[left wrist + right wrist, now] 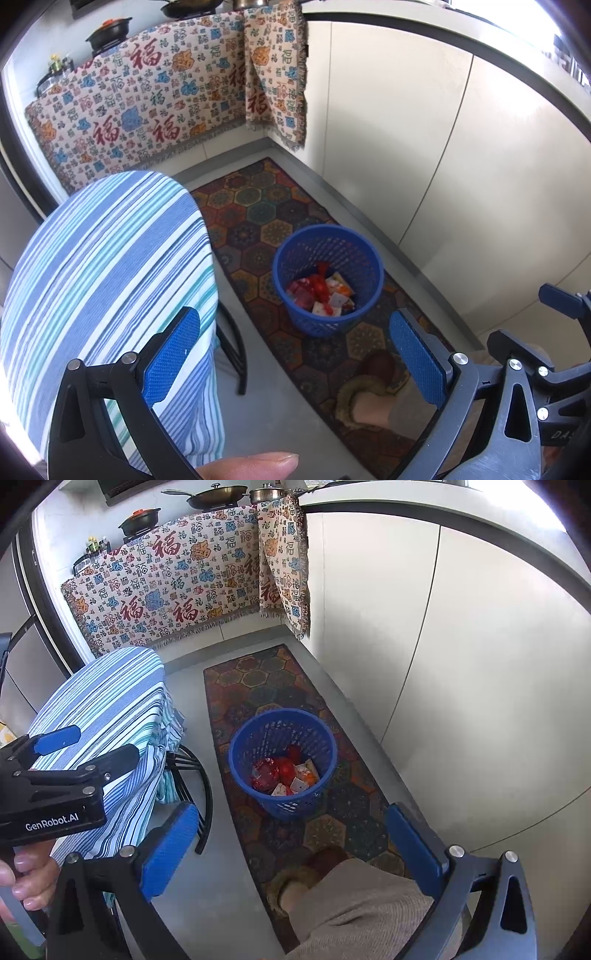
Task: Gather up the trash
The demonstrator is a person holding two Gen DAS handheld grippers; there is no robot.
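A blue mesh waste basket [360,254] stands on a patterned rug and also shows in the right wrist view [255,738]. Several red, white and orange wrappers [321,293] lie in its bottom, seen too in the right wrist view [284,775]. My left gripper [295,354] is open and empty, held high above the floor, short of the basket. My right gripper [291,843] is open and empty, also above the rug in front of the basket. The left gripper shows at the left of the right wrist view [85,746].
A round table with a blue striped cloth [107,280] stands to the left on black legs [236,350]. The hexagon rug [258,686] runs along white cabinets [461,166]. A patterned cloth [155,103] hangs from the far counter, which holds pots. The person's slippered foot [369,402] stands on the rug.
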